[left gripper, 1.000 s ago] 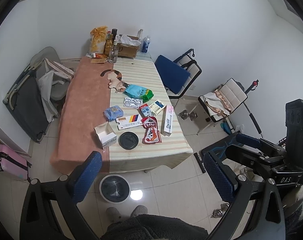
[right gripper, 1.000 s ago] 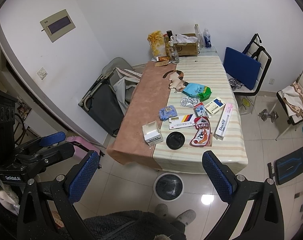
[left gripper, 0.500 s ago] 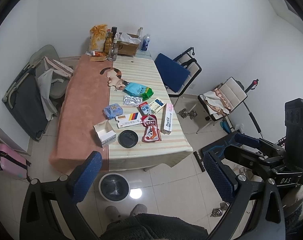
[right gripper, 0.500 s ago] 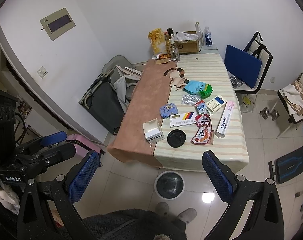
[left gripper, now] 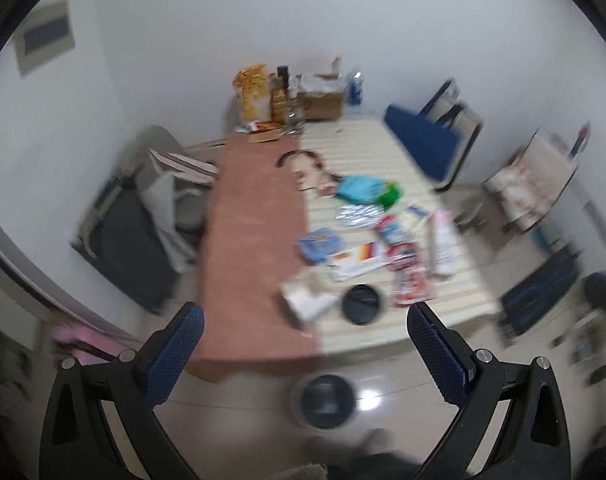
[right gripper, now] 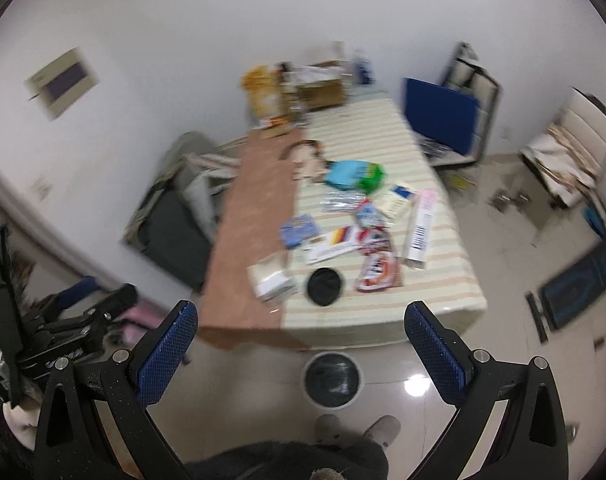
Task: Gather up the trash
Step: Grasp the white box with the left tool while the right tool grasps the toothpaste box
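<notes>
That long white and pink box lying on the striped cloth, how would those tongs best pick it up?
Judging from its pose, grip the long white and pink box across its narrow width near the middle, coming down from above. It lies flat, lengthwise along the table's right edge, with its long sides apparently free. The frames are blurred, so finer detail is unclear.

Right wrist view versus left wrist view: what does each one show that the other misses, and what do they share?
Only the right wrist view shows the left gripper off to the side, and the person's slippers on the floor. Only the left wrist view shows the pink bag clearly, by the wall. Both are blurred, and both show the table with scattered packets, the black lid near its front edge, the white box beside it, and the bin on the floor below. Both grippers' own jaws stand open and empty.
</notes>
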### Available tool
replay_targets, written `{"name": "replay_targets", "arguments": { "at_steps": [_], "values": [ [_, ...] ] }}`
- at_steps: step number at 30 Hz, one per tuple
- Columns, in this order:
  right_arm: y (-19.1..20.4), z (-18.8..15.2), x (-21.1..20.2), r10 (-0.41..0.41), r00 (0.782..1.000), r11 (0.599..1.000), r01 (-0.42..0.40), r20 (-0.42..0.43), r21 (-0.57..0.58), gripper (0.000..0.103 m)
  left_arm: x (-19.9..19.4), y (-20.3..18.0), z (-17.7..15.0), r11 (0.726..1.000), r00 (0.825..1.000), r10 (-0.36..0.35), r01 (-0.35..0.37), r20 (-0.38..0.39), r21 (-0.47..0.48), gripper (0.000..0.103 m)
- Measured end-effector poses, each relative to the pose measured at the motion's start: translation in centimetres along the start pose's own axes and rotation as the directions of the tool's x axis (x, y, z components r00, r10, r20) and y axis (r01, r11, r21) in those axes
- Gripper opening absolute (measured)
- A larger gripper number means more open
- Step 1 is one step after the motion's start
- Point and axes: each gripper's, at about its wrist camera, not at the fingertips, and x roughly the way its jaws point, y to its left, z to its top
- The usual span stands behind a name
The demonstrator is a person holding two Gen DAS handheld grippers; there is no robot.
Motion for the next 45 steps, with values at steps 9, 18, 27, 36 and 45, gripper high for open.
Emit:
{"name": "replay_targets", "arguments": {
  "at_steps": [9,18,27,36,45],
  "values": [
    [-9.0,2.1,15.7,-0.138,0.961,0.975,0.175,-0.238,0.14,0.103,17.8,-1.1,-0.4,0.974,0.947,0.124,-0.059,-0.296,0.221,0.103],
    [-16.1,7.1,32.8,-0.169,0.898,0.957,0.248,-0.407,0.151,0.103,30.5,2.2,0.0,0.923,0.798,-0.136,-0.113,-0.586,-0.368,0.103],
    [-19.5,12.0,44.6,-0.228,0.845,0.935,0.329,-0.484,0.133,0.103,36.6,2.9,-0.1,0.812,0.74,-0.208,-0.234,-0.64,-0.535,0.103],
    [-19.7,12.5,49.7,-0.247,0.806,0.934,0.347,-0.537,0.092,0.079,39.1,2.4,-2.1,0.818,0.69,-0.205,-0.268,-0.694,-0.508,0.089],
    [-21.5,11.9,48.3,-0.292,0.812,0.929,0.367,-0.506,0.052,0.049,38.1,1.0,-0.4,0.877,0.735,-0.091,-0.26,-0.672,-0.404,0.074]
  ]
}}
